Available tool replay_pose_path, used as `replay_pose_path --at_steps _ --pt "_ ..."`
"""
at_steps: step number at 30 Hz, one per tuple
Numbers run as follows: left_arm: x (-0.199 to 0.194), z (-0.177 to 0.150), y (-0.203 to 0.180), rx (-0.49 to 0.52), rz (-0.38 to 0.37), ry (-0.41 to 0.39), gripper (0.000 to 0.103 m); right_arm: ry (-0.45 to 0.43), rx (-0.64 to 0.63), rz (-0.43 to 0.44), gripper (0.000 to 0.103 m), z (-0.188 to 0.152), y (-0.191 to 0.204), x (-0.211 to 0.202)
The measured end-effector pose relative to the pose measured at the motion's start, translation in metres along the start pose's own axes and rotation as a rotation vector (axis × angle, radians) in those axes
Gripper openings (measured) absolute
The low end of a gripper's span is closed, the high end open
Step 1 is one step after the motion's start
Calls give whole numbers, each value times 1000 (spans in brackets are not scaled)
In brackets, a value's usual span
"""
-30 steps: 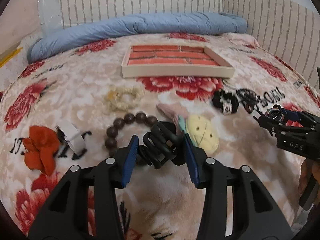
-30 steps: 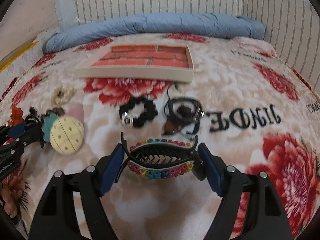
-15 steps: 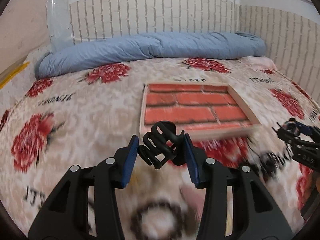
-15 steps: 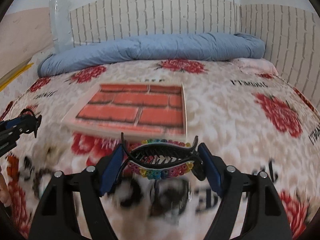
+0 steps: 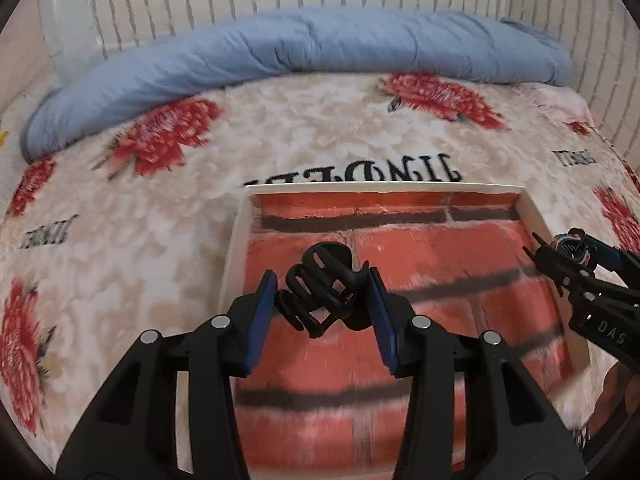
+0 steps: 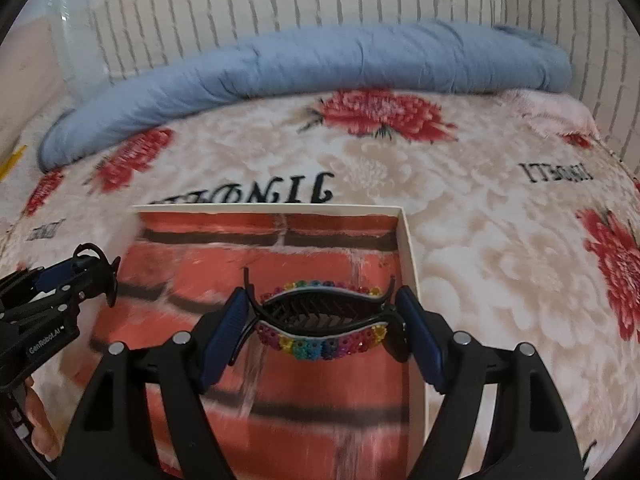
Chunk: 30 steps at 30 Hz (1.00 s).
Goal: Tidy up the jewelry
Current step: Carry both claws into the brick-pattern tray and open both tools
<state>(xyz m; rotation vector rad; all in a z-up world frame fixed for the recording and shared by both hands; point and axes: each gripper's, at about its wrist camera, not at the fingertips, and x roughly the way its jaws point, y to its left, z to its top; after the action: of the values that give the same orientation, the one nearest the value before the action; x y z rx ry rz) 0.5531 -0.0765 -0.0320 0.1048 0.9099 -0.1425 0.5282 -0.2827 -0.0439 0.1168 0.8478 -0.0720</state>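
left-wrist view first: left hand-held gripper (image 5: 322, 300) clamped partway on black claw clip (image 5: 320, 292), hanging over brick-patterned tray (image 5: 236, 248) on floral bed (image 5: 120, 216). right-wrist view next: right hand-held gripper (image 6: 322, 322) spread wide, gripping rainbow-beaded hair clip (image 6: 320, 320) above tray's right side.

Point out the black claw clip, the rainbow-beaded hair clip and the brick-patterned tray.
black claw clip (image 5: 324, 292), left wrist view, on its curved teeth.
rainbow-beaded hair clip (image 6: 324, 350), right wrist view, on the lower row of beads.
brick-patterned tray (image 5: 384, 189), left wrist view, on the far white rim.
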Motion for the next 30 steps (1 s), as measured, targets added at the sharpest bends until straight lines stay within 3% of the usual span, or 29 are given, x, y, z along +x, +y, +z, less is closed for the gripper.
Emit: replay_pose_path --at_steps 9,16,22,24,26,30 --pt "65 31 -2 -1 -7 96 44 139 16 -29 74 30 6 67" --pt "82 36 -9 47 44 103 44 191 -21 -61 74 38 8 93" --pt "89 36 -7 33 41 126 44 230 -14 -56 75 36 5 107" --pt "89 36 -9 40 53 135 50 228 -16 -49 76 34 4 107" --pt "83 37 -12 47 61 124 63 235 -8 -47 83 34 2 103" --pt "52 40 -14 54 57 57 84 197 -5 13 84 39 0 78"
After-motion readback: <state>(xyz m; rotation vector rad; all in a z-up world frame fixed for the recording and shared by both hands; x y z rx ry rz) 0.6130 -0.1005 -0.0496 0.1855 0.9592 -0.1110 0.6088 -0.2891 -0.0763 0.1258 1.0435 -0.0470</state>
